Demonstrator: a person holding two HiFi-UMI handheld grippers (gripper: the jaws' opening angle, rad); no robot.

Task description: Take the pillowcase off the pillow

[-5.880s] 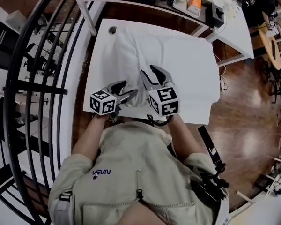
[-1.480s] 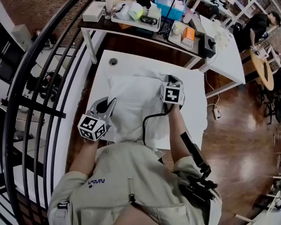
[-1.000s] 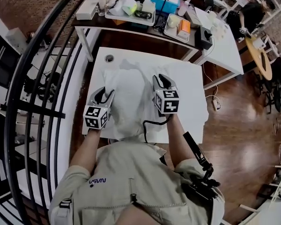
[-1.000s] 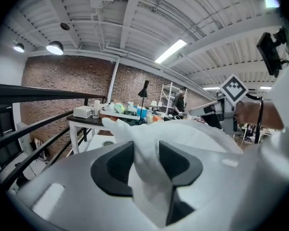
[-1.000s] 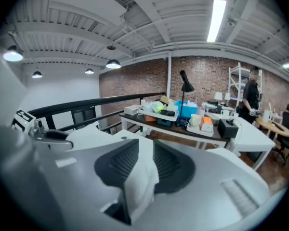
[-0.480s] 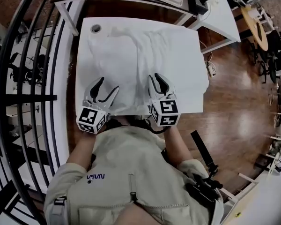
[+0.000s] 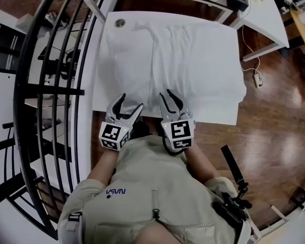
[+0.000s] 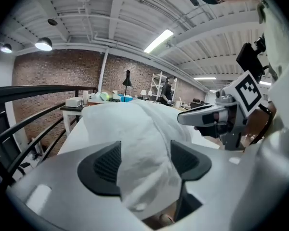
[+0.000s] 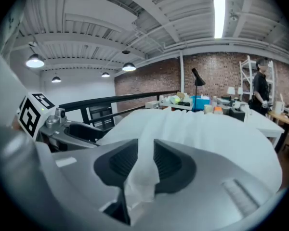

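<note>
In the head view, the pillowcase (image 7: 188,55) lay as a rumpled white mass down the middle of the table (image 7: 218,113). Both grippers sat at its near end, low in the frame. The left gripper (image 7: 131,103) showed its jaws spread, and the right gripper (image 7: 169,96) held its jaws much closer together. White on white made it hard to see where the case ended and the pillow began, so we could not say how much of the pillow was bared.

In the left gripper view, the left gripper (image 8: 144,162) had just been opening its jaws. A thick fold of pillowcase (image 8: 135,129) lay loosely between the wide pads, seemingly let go rather than squeezed.

In the right gripper view, the right gripper (image 9: 145,162) pinched a narrow pleat of pillowcase (image 9: 197,129) between its pads, the rest swelling away towards upper right.

We judged the task partly done at most: the cloth end was gathered, but the pillow had not been drawn clear.
</note>
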